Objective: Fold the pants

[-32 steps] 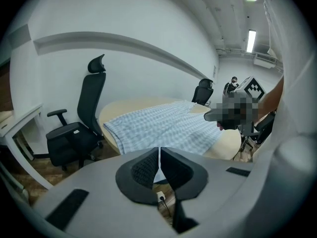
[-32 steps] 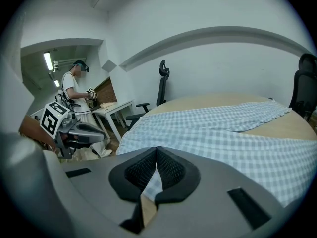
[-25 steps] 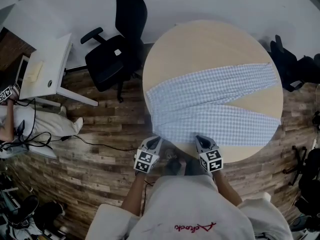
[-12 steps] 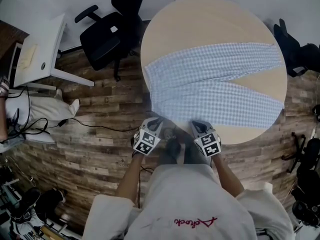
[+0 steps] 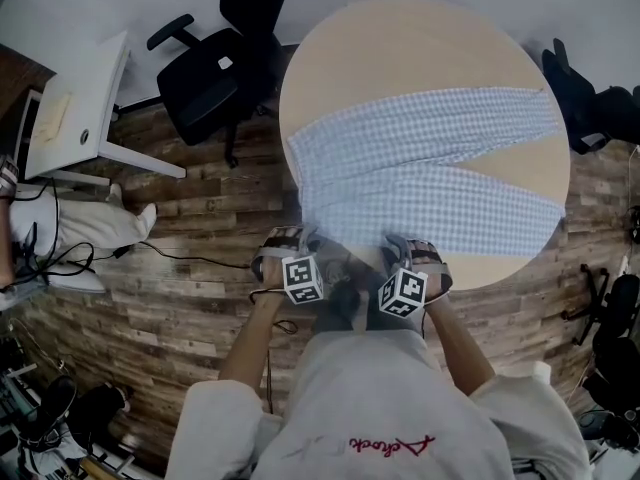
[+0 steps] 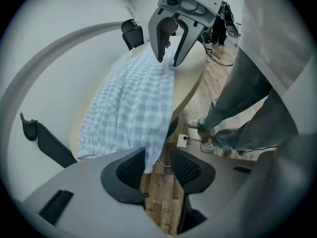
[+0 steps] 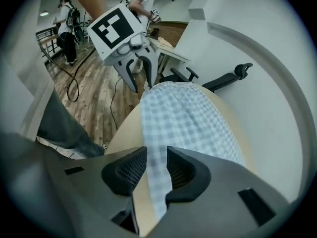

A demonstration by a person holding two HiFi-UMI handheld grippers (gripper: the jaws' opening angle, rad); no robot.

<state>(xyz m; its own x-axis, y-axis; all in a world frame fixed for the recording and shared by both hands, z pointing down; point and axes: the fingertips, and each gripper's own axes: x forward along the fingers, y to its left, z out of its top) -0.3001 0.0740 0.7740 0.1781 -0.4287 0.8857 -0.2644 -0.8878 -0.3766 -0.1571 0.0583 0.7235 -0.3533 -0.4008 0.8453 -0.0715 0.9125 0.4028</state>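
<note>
Light blue checked pants [image 5: 420, 178] lie spread on the round wooden table [image 5: 400, 48], waist at the near edge, legs fanning right. My left gripper [image 5: 283, 253] is at the waist's left corner and my right gripper [image 5: 405, 253] at its right corner. In the left gripper view the jaws [image 6: 157, 167] are opening; the hanging cloth edge [image 6: 151, 155] lies between them beside the left pad, with floor showing in the gap. In the right gripper view the jaws [image 7: 156, 167] are opening too, with a strip of the pants [image 7: 183, 118] between the parted pads.
A black office chair [image 5: 215, 78] stands left of the table, beyond it a white desk [image 5: 75, 108]. Cables [image 5: 170, 263] trail over the wooden floor. Dark gear [image 5: 590, 118] sits at the table's right. A person in white [image 5: 60, 233] is at the far left.
Both grippers have rolled, so their marker cubes now face inward, and they sit a little lower at the table edge. The pants lie where they were.
</note>
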